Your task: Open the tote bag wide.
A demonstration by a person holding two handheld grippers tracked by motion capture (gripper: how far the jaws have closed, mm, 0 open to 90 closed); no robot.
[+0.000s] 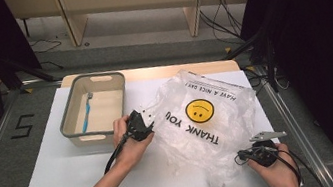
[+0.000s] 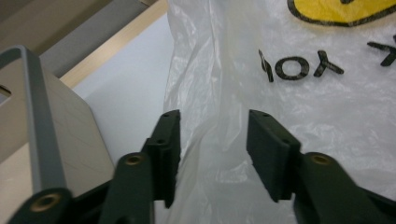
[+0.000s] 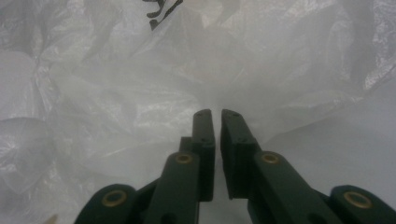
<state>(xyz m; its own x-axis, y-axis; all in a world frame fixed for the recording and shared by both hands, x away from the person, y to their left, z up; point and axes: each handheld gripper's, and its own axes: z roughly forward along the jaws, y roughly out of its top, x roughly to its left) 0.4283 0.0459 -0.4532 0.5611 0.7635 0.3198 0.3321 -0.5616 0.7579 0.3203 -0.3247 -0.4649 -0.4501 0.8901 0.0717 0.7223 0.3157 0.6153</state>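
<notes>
Around the work: a white table (image 1: pixel 67 185) on a wooden top, with a grey-rimmed bin (image 1: pixel 68 120) toward its far left corner and a blue toothbrush (image 1: pixel 87 111) lying inside along the bin's floor. Beyond the table, pale wooden furniture legs and loose cables on the floor; to the left, a taped mark (image 1: pixel 23 127) on grey carpet. Spread over the table's right half, a thin clear plastic bag (image 1: pixel 211 132), crumpled, printed with a yellow smiley (image 1: pixel 197 110) and black lettering that reads upside down from the person's side. Just beside the bin's near corner, touching or nearly touching the bag's left edge: the left gripper (image 1: pixel 146 121), held in the left hand (image 1: pixel 129 142), forearm running in on a slant from the bottom edge, cable (image 1: pixel 114 157) trailing back along the wrist. Seen along its own jaws in the left gripper view (image 2: pixel 212 154) — spread well apart, a raised fold of the bag's film standing in the gap, pads pressing on nothing, the bin's wall close at the left. At the bag's near right corner, the right gripper (image 1: pixel 246 154) with its grey plate (image 1: pixel 267 135) on top, right hand (image 1: pixel 278 174) low at the table's front edge, pointing left into the plastic. In the right gripper view (image 3: pixel 217 116), jaws drawn almost together with just a thin slit between, tips against bunched film — whether any plastic is nipped there cannot be told.
</notes>
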